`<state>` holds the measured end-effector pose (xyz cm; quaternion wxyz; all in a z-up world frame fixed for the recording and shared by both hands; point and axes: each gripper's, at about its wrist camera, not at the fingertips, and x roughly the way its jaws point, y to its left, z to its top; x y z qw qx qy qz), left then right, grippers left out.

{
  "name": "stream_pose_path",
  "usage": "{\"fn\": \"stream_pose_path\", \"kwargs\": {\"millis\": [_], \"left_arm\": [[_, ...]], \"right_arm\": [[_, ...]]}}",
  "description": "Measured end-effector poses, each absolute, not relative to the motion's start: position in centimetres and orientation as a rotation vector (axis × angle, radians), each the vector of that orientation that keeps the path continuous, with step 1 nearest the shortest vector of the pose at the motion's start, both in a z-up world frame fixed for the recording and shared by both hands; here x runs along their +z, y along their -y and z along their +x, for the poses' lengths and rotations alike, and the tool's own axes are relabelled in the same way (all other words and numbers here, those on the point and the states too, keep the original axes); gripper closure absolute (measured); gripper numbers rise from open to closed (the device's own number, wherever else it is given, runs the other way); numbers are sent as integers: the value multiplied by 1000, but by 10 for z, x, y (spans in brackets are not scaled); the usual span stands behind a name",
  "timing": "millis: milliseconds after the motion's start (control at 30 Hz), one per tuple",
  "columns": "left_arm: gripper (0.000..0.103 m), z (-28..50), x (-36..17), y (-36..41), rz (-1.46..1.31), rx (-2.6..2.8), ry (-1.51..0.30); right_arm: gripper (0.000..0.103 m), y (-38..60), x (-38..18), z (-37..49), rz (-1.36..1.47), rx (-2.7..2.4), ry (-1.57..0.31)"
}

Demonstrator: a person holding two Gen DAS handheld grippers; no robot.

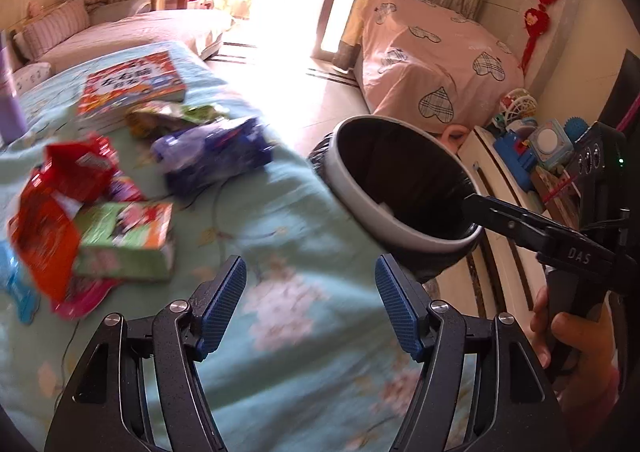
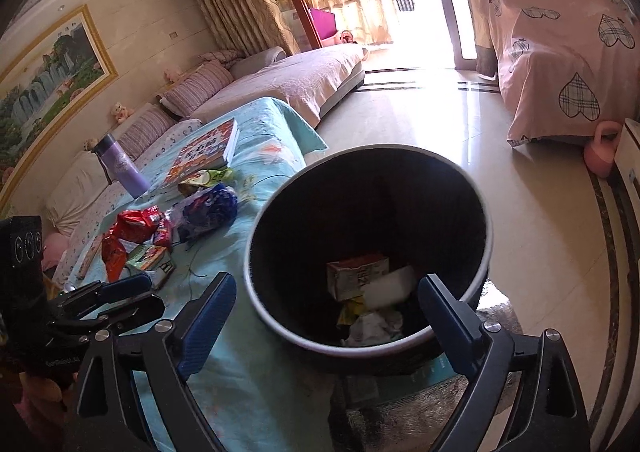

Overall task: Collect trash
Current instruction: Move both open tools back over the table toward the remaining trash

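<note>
On the left, red wrappers [image 1: 60, 188], a green box [image 1: 128, 240] and a blue bag [image 1: 212, 152] lie scattered on the turquoise-covered counter [image 1: 280, 236]. The left tool [image 1: 311, 306] hangs released over the cloth, grasping nothing. Right of it, the right tool [image 2: 324, 326] gapes empty above the black bin [image 2: 368, 212], trash at its bottom.
</note>
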<state>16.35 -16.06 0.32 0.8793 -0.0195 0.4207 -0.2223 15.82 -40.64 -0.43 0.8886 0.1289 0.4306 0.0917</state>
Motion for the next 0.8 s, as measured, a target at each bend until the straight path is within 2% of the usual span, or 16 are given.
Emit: {"fn": "stream_pose_path", "kwargs": {"millis": [467,800], "left_arm": [[34,127,-18,45,-174,-300,-904],[34,121,-20,1,-218,-226,-894]], "right_arm": [[5,317,-17,130,273,333,-951],[5,266,-21,134,211,402,-968]]}}
